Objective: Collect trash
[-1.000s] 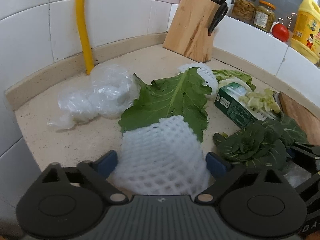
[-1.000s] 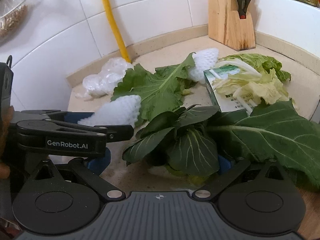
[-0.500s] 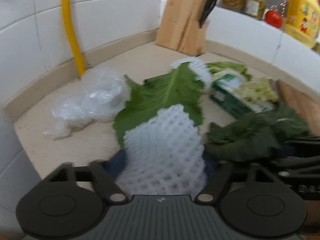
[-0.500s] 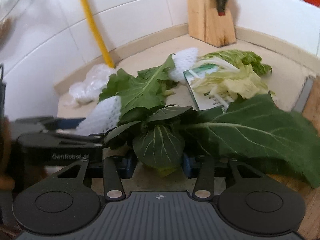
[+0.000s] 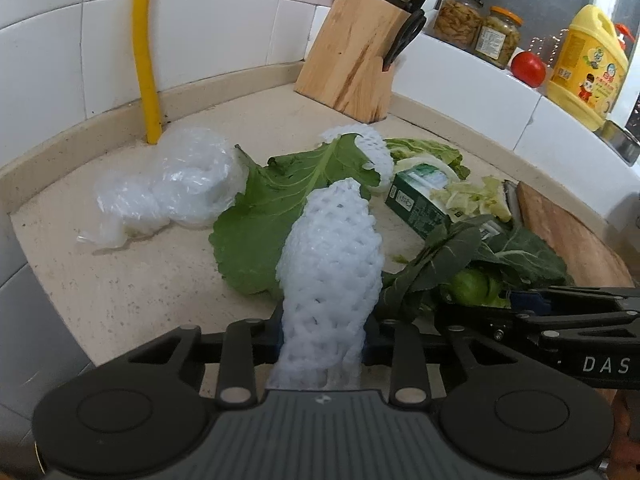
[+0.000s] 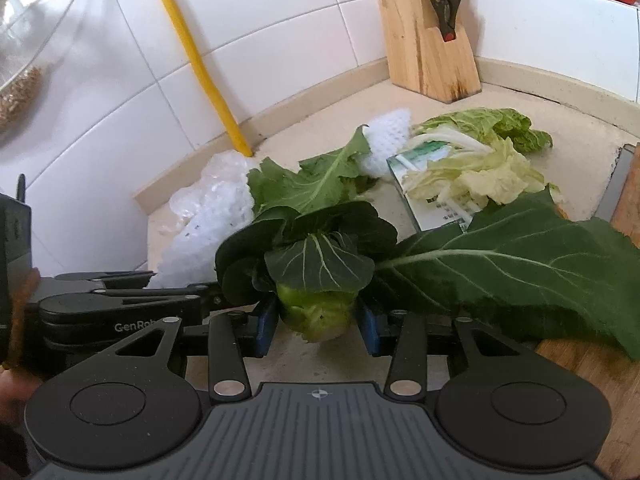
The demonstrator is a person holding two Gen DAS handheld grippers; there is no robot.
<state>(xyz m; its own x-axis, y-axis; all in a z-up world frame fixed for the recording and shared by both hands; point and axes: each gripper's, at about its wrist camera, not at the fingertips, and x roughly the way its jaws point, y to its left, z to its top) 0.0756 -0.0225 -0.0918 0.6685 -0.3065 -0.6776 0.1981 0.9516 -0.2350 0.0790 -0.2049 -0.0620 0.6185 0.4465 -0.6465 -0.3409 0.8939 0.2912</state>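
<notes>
Foam net (image 5: 332, 264) inside closing left claw (image 5: 324, 338); bok choy's (image 6: 316, 264) clamped base only in right-claw (image 6: 316, 324) view.

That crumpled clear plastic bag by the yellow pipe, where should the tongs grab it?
Grip the crumpled plastic bag on its tall puffy lump, coming down from above on the side away from the big green leaf. That lump stands highest and squashes easily; the flat tail lies tight on the counter.
</notes>
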